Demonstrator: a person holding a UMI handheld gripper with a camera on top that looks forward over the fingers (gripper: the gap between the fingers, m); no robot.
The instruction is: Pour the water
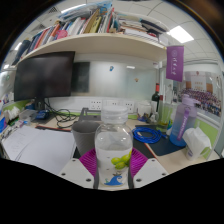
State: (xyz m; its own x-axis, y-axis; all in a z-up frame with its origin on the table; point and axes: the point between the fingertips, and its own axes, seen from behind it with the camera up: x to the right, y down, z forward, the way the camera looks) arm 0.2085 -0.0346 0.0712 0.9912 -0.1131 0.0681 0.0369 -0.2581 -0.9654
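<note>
Clamped between the tongs' pink pads, an upright capped bottle sits near, with a grey cup just beyond it on the bench, so I judge grasping done and pouring not yet begun.

Bright ceiling lights, glare, strong fisheye edge curvature.

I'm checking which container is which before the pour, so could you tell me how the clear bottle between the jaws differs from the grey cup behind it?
The clear bottle is see-through; the grey cup is opaque. The bottle is capped and stands between the jaws' pink pads; the cup is open-topped and sits beyond them. Both stand upright on the desk.
</note>
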